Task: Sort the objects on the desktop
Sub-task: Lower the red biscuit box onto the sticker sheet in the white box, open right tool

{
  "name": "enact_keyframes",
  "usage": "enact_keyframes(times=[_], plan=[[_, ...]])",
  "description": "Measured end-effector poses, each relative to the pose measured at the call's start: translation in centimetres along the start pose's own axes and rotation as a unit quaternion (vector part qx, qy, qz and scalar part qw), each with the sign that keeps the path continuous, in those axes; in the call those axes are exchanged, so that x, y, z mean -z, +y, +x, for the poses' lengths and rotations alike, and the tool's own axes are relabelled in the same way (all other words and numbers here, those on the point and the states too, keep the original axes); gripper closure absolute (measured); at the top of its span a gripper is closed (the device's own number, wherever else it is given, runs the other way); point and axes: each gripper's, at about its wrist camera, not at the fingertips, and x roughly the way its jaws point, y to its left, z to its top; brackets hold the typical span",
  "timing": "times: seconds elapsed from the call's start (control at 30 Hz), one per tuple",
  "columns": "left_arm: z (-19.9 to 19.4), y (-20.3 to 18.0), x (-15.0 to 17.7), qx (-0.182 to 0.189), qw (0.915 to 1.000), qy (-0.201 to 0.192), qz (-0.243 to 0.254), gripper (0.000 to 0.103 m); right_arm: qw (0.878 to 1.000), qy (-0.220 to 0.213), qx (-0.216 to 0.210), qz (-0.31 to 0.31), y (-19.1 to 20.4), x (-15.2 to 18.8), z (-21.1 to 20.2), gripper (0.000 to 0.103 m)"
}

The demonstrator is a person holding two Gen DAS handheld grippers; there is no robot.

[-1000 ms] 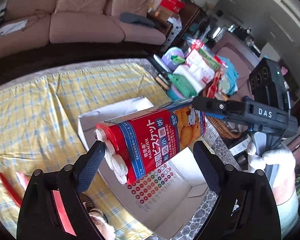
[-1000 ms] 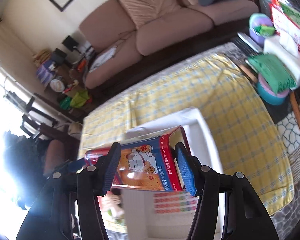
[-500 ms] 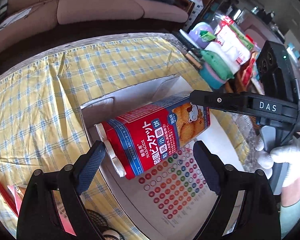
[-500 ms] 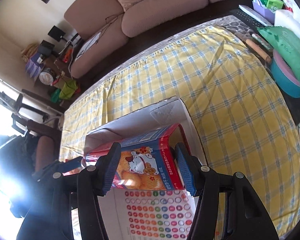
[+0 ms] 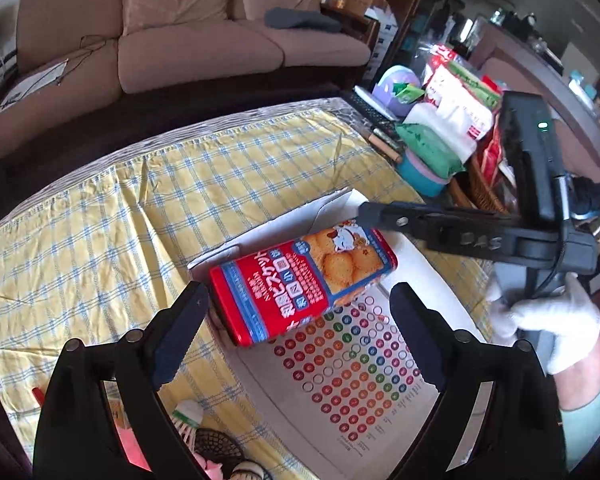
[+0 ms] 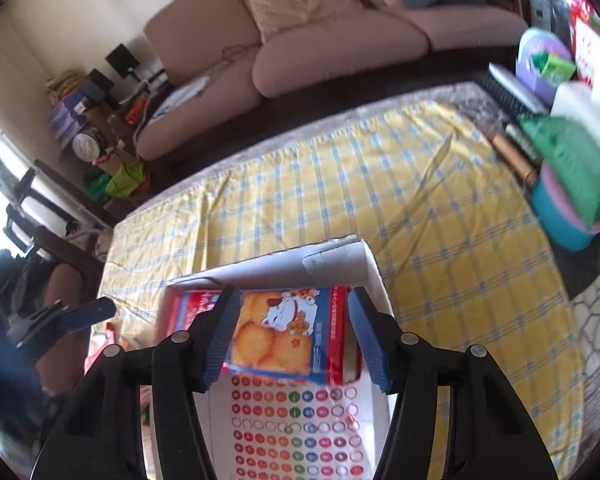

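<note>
A red biscuit box [image 5: 300,280] with a cat and biscuits printed on it lies on its side in the far corner of a shallow white cardboard box [image 5: 334,204]. A sheet of coloured dots [image 5: 356,364] covers that box's floor. My right gripper [image 6: 292,320] is shut on the biscuit box [image 6: 284,332] at its cat end; from the left wrist view, one of its fingers [image 5: 384,216] crosses above the pack. My left gripper [image 5: 298,296] hangs open just short of the pack's other end, with nothing in it. A white-gloved hand [image 5: 548,320] holds the right gripper.
A yellow checked cloth [image 5: 100,240] covers the table. At its right edge stand a teal bowl [image 5: 420,176], a green pack [image 5: 432,148], snack bags and a wicker basket [image 5: 476,188]. A shuttlecock [image 5: 188,416] and pink items lie near my left gripper. A sofa [image 5: 180,48] stands behind.
The right gripper has lowered the biscuit box from above the white box down into its far corner. The left gripper stayed open and drew back a little.
</note>
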Motion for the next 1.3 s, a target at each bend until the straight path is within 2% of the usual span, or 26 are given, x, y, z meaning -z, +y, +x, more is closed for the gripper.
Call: enact_keyframes(times=[0.1,0.23,0.4,0.53,0.77,0.9,1.07,1.2,1.3], plan=[[-0.7,0.8,0.6,0.002,0.9999,0.000,-0.010,0.012,1.000,0.005,0.013,-0.024,0.5,0.8,-1.3,0.042],[0.0,2.6,1.8,0.010,0.9986,0.017,-0.050,0.011,0.998,0.035,0.038,-0.033,0.6,1.8,-0.3,0.042],[1.0,4.5,3.2,0.041,0.9937,0.028,-0.100,0.011,0.999,0.051,0.016,0.001,-0.1,2.4,1.1,0.042],[1.8,4.7,3.7,0.055,0.9922,0.036,-0.106,0.011,0.998,0.055,0.009,0.016,-0.2,2.5,2.3,0.049],[3.1,3.9,3.7,0.083,0.9898,0.043,-0.108,0.011,0.999,0.038,0.025,0.009,0.6,1.6,3.3,0.050],[3.1,3.6,3.8,0.083,0.9892,0.042,-0.113,0.011,0.998,0.050,0.039,-0.008,0.9,1.4,3.8,0.050],[1.0,3.3,4.2,0.080,0.9902,0.033,-0.109,0.011,0.999,0.018,0.025,0.007,0.7,1.3,0.7,0.050],[-2.0,3.2,5.3,0.072,0.9923,0.022,-0.098,0.008,1.000,0.009,0.013,0.003,1.2,2.1,-2.8,0.050],[-5.1,3.4,6.8,0.059,0.9945,0.005,-0.086,0.003,1.000,0.002,0.005,-0.009,2.2,3.2,-5.4,0.046]])
